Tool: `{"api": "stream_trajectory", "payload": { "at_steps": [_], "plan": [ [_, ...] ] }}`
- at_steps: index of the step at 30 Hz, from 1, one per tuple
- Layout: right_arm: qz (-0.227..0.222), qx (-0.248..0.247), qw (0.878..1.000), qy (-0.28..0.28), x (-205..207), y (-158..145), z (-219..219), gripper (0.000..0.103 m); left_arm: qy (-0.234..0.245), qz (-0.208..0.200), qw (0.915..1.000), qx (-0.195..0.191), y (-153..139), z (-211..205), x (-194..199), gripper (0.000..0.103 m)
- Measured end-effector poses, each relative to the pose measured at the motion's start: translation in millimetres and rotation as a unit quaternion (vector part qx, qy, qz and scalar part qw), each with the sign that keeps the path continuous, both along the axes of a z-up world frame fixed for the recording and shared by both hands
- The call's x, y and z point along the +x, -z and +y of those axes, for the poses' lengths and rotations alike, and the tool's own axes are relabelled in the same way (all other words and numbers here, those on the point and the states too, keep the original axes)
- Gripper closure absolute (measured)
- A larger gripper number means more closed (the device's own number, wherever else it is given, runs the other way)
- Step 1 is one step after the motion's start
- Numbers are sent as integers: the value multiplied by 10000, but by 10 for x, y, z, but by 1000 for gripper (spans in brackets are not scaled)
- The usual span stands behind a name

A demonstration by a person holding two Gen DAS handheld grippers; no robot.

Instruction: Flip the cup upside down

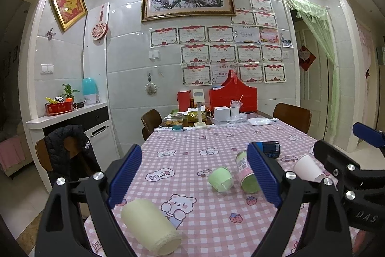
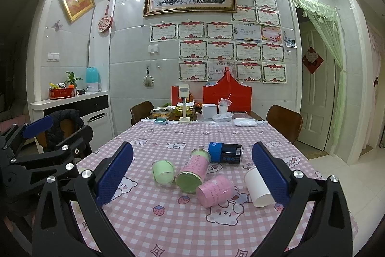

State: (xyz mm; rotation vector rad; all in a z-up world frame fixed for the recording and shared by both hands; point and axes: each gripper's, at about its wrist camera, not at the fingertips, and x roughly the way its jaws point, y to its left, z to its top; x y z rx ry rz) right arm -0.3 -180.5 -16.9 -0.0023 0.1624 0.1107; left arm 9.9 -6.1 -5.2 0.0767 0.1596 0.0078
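Five cups on their sides on the checked tablecloth (image 2: 168, 220), white paper cup (image 2: 257, 187) beside the wide-spread right gripper (image 2: 192, 175).

The white paper cup (image 2: 258, 187) is partly hidden behind the right gripper's finger; at 3 o'clock, the wall certificates' (image 2: 192, 70) text is too small to read.

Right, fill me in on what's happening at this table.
A person holds a two-finger gripper in each hand over a pink checked tablecloth. Both the left gripper and the right gripper are open and hold nothing. Several containers lie on their sides: a cream cup nearest the left gripper, a pale green cup, a pink cup, a white paper cup, a pink jar with a green end and a dark blue can. No cup is flipped upside down yet.
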Motion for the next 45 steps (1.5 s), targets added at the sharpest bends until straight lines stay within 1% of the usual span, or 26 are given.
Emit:
{"api": "stream_trajectory", "payload": {
  "at_steps": [45],
  "plan": [
    [40,31,10000,86,-32,-23,-7,8,-9,-25,10000,27,-16,-19,9,16]
  ]
}}
